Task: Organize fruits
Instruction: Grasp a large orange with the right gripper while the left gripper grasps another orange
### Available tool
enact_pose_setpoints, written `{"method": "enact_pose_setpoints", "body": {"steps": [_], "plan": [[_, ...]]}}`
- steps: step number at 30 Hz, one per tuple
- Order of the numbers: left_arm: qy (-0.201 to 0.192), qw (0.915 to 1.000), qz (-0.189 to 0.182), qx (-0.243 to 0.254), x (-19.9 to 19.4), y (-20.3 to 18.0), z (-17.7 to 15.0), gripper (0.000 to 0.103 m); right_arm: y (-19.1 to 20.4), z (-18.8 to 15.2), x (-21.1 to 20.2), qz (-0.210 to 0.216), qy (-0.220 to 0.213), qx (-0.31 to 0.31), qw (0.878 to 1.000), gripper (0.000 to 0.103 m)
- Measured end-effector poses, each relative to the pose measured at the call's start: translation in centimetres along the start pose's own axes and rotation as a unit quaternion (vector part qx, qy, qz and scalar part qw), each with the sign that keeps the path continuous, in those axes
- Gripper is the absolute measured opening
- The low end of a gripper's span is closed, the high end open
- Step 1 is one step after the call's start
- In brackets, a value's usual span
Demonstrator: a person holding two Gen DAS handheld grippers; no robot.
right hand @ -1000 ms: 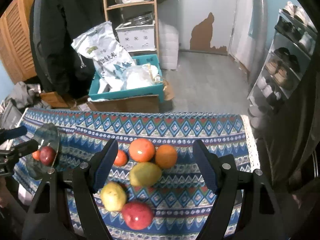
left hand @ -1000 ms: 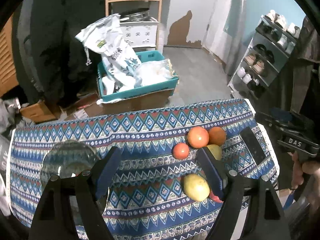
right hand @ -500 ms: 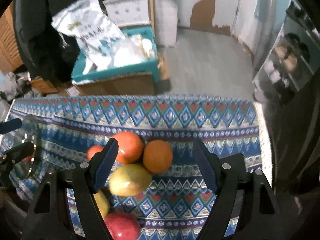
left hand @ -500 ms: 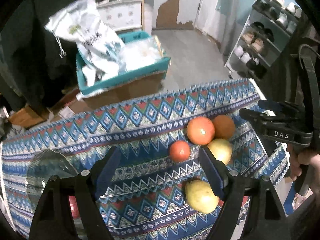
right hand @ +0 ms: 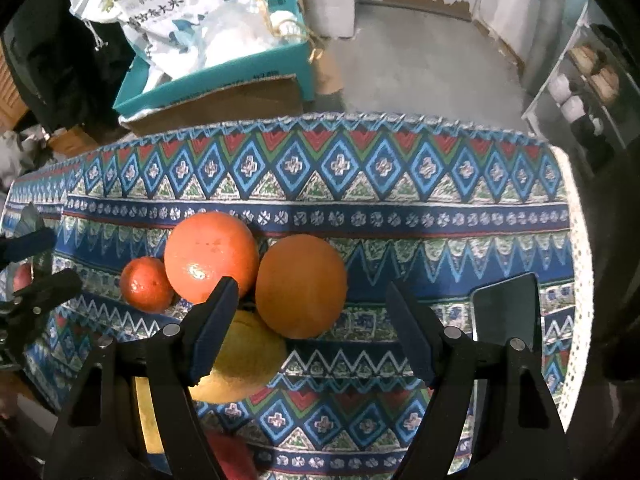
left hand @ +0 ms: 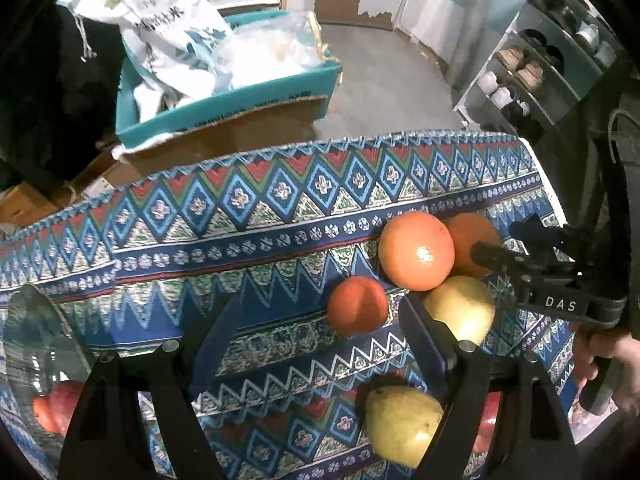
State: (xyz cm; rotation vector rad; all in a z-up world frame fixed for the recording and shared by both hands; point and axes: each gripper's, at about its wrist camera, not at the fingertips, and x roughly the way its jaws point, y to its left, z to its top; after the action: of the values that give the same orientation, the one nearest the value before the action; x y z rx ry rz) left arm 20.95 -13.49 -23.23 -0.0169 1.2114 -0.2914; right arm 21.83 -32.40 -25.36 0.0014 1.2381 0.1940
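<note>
Two hand-held grippers, left and right, both released, empty. Fruit clustered on bench; orange touches grapefruit. Risk: pad nudges neighbour, fruit rolls off the edge.

Left gripper over the fruit pile, nothing grabbed

The left gripper sits at the bottom of the frame with its jaws apart over the patterned tablecloth, holding nothing. The small red-orange fruit is just above the gap, touching the big orange. A yellow pear lies at lower right, another yellow fruit behind the right finger. A glass plate at far left has red fruit on it. The right gripper pokes in from the right edge.
</note>
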Motion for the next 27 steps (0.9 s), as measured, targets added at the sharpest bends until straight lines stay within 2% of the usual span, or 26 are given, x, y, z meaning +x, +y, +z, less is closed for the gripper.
{"method": "enact_pose_setpoints", "body": {"steps": [3,9,12,18,21,23,27], "plan": [[0.009,1.0000,-0.004,-0.001,1.1,-0.1,0.0,0.082,-0.1,0.0,1.0,0.002,0.010,0.003,1.000,0.067],[0.024,0.9996,-0.013,-0.005,3.0,-0.5,0.1,0.082,-0.2,0.1,2.8,0.016,0.033,0.007,0.999,0.065],[0.033,0.9993,-0.018,-0.003,3.7,-0.8,-0.2,0.082,-0.2,0.3,3.1,0.022,0.030,0.011,0.999,0.058],[0.038,0.9990,-0.024,0.003,4.7,-1.0,-0.6,0.081,0.1,0.5,3.1,0.011,0.017,0.000,1.000,0.058],[0.044,0.9986,-0.028,0.006,5.3,-1.2,-0.8,0.075,0.2,0.4,2.8,0.002,0.008,0.001,1.000,0.057],[0.049,0.9983,-0.031,0.007,5.7,-1.4,-0.9,0.065,0.1,0.2,2.5,0.001,0.002,0.004,1.000,0.058],[0.054,0.9975,-0.044,0.009,6.4,-1.7,-1.2,0.053,0.0,-0.1,1.6,-0.007,-0.006,0.002,1.000,0.058]]}}
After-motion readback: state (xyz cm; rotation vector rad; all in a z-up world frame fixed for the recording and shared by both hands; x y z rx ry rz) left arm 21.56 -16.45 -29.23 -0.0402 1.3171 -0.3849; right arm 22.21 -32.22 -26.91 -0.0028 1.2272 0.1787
